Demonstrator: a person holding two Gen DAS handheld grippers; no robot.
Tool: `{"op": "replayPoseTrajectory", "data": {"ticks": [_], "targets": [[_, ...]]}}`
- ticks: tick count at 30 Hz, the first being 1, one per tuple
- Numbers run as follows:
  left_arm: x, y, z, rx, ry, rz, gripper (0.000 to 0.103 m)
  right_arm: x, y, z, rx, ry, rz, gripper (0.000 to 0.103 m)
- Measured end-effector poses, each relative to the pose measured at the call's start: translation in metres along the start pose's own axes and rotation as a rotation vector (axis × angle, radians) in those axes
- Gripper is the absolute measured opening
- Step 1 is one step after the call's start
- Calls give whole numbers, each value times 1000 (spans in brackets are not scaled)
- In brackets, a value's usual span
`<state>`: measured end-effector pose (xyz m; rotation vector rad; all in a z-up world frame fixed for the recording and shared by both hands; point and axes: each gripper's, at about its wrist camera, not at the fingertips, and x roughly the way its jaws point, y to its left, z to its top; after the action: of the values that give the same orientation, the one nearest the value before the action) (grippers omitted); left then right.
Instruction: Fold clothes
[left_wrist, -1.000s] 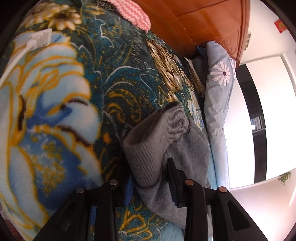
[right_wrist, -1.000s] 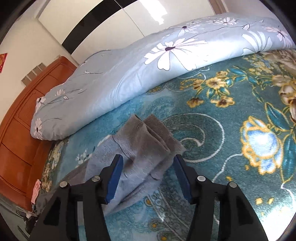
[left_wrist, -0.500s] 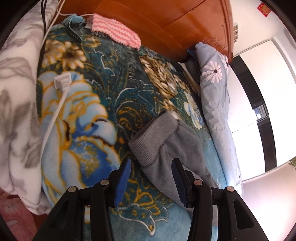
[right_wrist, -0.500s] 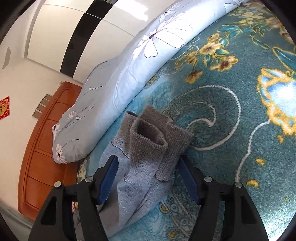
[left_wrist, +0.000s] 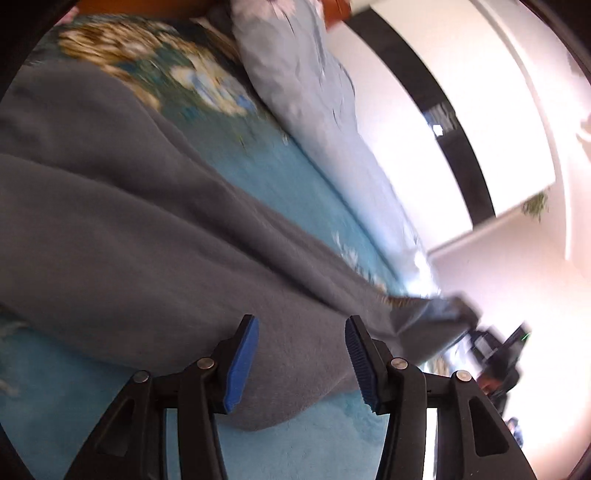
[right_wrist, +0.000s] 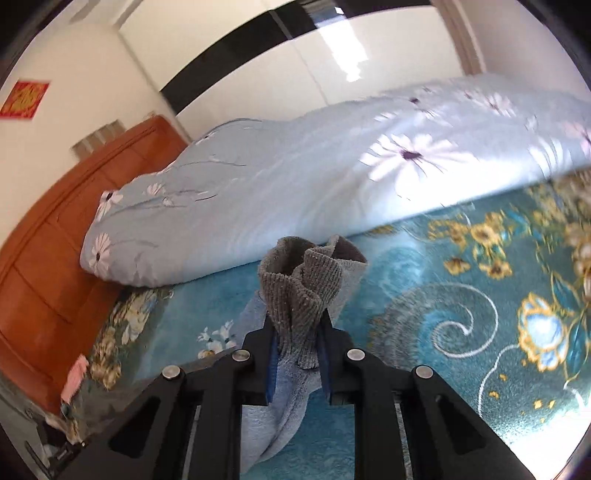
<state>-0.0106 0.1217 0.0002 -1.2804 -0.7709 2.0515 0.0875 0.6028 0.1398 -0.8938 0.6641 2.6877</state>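
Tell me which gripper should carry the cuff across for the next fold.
Right. The right gripper is already shut on the ribbed cuff of the grey garment; the left gripper is open over its body.

— What sort of place is this?
— A home bedroom: a bed (right_wrist: 461, 317) under a teal floral blanket, a blue flowered duvet (right_wrist: 295, 184), a wooden headboard (right_wrist: 55, 240) — lived-in.

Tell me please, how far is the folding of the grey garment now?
Early stage. Done: the right gripper has shut on the ribbed cuffs of the grey garment. In hand: the left gripper is open over the cloth, gripping nothing. Left: the garment lies long and creased across the teal floral blanket, with no neat fold visible.
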Motion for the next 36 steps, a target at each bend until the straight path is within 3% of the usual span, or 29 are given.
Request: {"op": "replayPoseTrajectory", "data": {"ticks": [2,6,11,15,18,22,24,27,29,31,33,36], "targets": [[11,4,-7,40,14,28,53,-6,49,0,-151,-6,-31,19],[-20,19,-6,-25,-37,-36,53,-3,140,-17,-368,10,-22,19],[-99,42,3,-66,-217,81,53,16,245,-62,-548,57,79,19],[-149,71,9,-127,-318,175,54,54,299,-127,-616,187,134,19],[-162,99,9,-214,-330,188,55,82,316,-177,-637,281,114,19],[-173,124,2,-281,-317,184,55,91,326,-218,-686,314,73,26],[-172,129,-1,-305,-309,183,55,87,329,-227,-710,315,72,39],[-170,130,-7,-327,-298,201,55,73,332,-227,-675,337,177,52],[-168,127,-13,-329,-291,231,56,60,330,-220,-608,339,289,52],[-170,127,-14,-335,-299,254,56,52,322,-208,-540,274,285,54],[-169,135,-11,-358,-311,259,57,58,307,-194,-450,216,215,55],[-167,142,-6,-371,-329,241,57,82,277,-182,-251,248,176,55]]}}
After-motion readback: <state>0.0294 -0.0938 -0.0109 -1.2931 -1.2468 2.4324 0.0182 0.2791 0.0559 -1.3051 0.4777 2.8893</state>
